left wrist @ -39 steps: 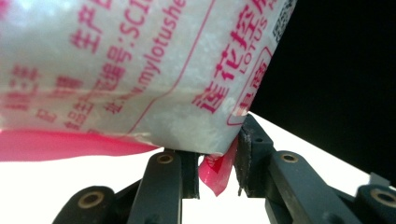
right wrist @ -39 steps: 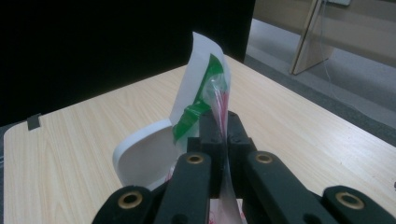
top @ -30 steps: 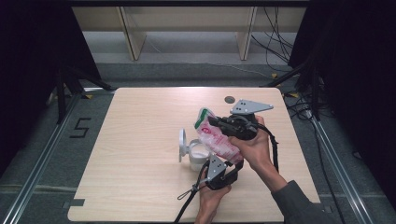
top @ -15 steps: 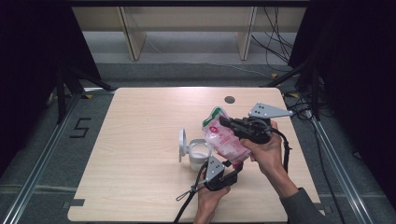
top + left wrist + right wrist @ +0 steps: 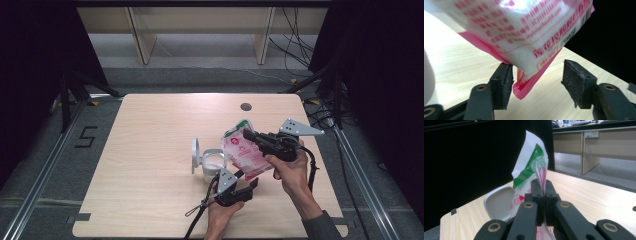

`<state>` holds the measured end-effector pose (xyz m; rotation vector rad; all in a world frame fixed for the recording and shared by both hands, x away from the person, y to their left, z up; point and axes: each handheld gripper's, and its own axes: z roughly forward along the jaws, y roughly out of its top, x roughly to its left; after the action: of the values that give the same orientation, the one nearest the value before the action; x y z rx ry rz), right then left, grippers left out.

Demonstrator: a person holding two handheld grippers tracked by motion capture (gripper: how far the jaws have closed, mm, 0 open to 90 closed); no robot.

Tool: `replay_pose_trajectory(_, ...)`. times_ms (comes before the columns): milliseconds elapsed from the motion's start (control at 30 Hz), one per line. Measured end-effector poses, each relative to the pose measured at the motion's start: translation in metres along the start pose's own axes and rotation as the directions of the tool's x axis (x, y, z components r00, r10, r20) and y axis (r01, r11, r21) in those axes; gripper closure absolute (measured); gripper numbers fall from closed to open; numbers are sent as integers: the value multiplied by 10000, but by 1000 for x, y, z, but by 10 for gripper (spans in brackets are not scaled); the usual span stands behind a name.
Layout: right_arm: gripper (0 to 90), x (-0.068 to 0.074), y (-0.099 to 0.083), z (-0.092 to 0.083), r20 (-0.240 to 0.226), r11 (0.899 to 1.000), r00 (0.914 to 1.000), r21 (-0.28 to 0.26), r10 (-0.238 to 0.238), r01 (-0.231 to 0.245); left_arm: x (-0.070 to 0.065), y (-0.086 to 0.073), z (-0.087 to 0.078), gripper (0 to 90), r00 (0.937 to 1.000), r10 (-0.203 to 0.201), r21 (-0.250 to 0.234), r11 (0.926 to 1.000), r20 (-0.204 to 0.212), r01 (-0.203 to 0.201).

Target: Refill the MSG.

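High view shows the pink and white bag [image 5: 245,152] in the air just to the right of the white container [image 5: 212,165], which stands on the wooden table [image 5: 150,150] with its lid [image 5: 194,155] hanging open on its left side. The top part of the bag has a green stripe and points away from the container.

The right gripper [image 5: 248,135] has its jaws pressed together on the upper edge of the bag; in the right gripper view the thin plastic [image 5: 541,173] comes up out of the shut jaws, and the grey lid [image 5: 499,202] is seen behind it to the left.

The left gripper [image 5: 252,184] is below the bag, near the front right of the container. Its jaws have just been opening and now stand apart. In the left gripper view the lower pink corner of the bag [image 5: 524,86] hangs between them, close against the left jaw and free from the right jaw.

Beyond the container, near the far edge of the table, there is a small dark round hole [image 5: 245,106].
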<state>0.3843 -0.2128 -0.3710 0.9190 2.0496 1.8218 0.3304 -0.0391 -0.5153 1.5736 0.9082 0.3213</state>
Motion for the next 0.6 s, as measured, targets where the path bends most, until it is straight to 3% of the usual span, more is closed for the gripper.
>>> replay_pose_trajectory(67,900,-4,-4,-2,25,9999,10000,136,-42,42,0,0,-2,351,9999,-132,107,9999,-94,133)
replay_pose_trajectory(167,900,-7,-11,-5,-2,9996,9996,-50,293,-293,2,-1,-4,343,9999,-154,46,9999,-51,154)
replay_pose_trajectory(233,900,-13,-16,-7,109,9997,9999,-232,-26,29,1,-2,-7,348,9997,-43,204,9998,-234,47)
replay_pose_trajectory(300,900,-14,-21,-11,136,9992,9992,115,371,-372,0,-3,-7,346,9999,-121,112,9999,-94,122)
replay_pose_trajectory(367,900,-19,-25,-14,196,9995,9996,226,220,-224,0,-2,-10,346,9999,35,236,9997,-136,-31)
replay_pose_trajectory(500,900,-23,-31,-23,225,9973,9970,-9,738,-738,-4,-1,-12,352,9999,118,238,9996,-22,-117)
replay_pose_trajectory(533,900,-26,-31,-26,381,9994,9988,109,321,-326,-4,-2,-11,353,9998,136,136,9998,123,-138)
replay_pose_trajectory(567,900,-26,-32,-28,314,9986,9981,-93,528,-525,-5,-1,-12,354,9998,176,212,9996,97,-178)
replay_pose_trajectory(600,900,-24,-33,-32,351,9979,9973,92,639,-642,-6,-1,-12,354,9998,115,194,9997,135,-118)
